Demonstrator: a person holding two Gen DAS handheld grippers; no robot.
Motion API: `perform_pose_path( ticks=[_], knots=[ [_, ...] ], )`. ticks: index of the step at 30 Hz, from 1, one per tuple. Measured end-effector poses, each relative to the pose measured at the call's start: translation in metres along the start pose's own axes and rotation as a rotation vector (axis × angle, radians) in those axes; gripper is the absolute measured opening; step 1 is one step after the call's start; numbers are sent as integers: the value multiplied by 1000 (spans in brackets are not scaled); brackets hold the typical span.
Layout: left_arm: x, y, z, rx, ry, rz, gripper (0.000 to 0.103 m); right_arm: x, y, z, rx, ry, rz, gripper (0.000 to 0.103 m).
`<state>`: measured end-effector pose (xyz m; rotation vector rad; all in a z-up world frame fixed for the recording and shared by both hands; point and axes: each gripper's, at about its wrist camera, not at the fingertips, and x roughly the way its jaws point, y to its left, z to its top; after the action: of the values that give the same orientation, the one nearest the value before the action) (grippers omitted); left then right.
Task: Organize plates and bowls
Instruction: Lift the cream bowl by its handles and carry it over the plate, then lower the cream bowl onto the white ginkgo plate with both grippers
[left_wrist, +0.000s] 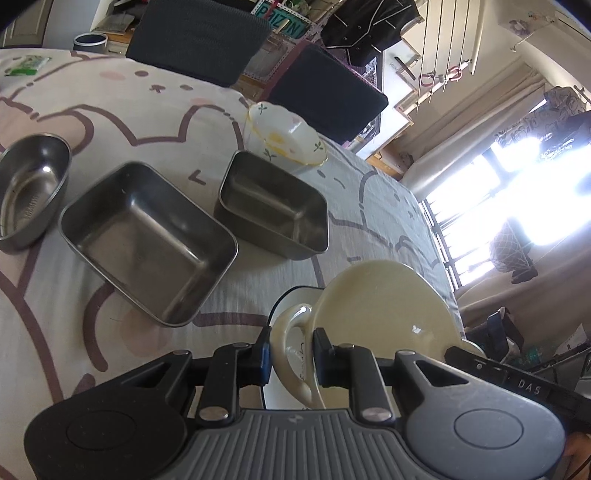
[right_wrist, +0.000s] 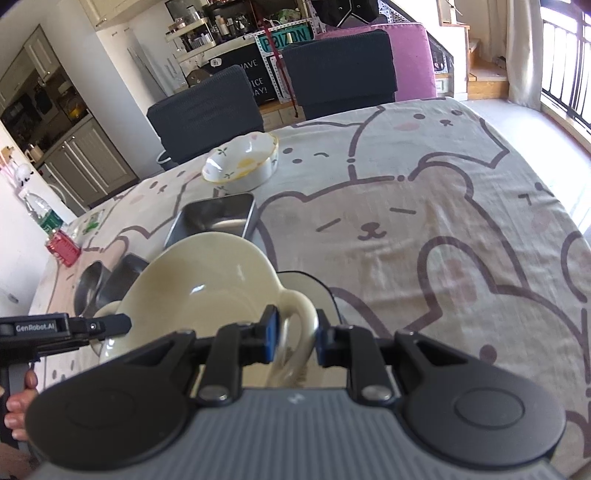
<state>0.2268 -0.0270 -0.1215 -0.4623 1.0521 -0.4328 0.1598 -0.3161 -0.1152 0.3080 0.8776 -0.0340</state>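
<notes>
A cream two-handled bowl (left_wrist: 380, 306) is held between both grippers above a white plate with a dark rim (left_wrist: 291, 306). My left gripper (left_wrist: 290, 356) is shut on one loop handle (left_wrist: 291, 347). My right gripper (right_wrist: 293, 334) is shut on the other loop handle (right_wrist: 295, 332) of the same bowl (right_wrist: 199, 280). The plate (right_wrist: 314, 291) shows under the bowl. The left gripper's finger (right_wrist: 99, 326) reaches in from the left in the right wrist view.
On the bear-print tablecloth (right_wrist: 406, 221) stand a large steel rectangular tray (left_wrist: 147, 240), a smaller steel tray (left_wrist: 273, 206), a round steel bowl (left_wrist: 29, 188) and a floral ceramic bowl (left_wrist: 284, 136). Two dark chairs (left_wrist: 199, 37) stand at the far edge. Bottles (right_wrist: 40, 218) stand far left.
</notes>
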Motion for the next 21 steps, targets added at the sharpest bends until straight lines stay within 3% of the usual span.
perform_pose_path(
  ticks=[9,21],
  knots=[
    [23,20,-5,-67,59,4,26,15,3,-1,-32,45,-49,24],
    [38,24,-8,-73,83,47,28,30,9,2,-64,76,-81,24]
  ],
)
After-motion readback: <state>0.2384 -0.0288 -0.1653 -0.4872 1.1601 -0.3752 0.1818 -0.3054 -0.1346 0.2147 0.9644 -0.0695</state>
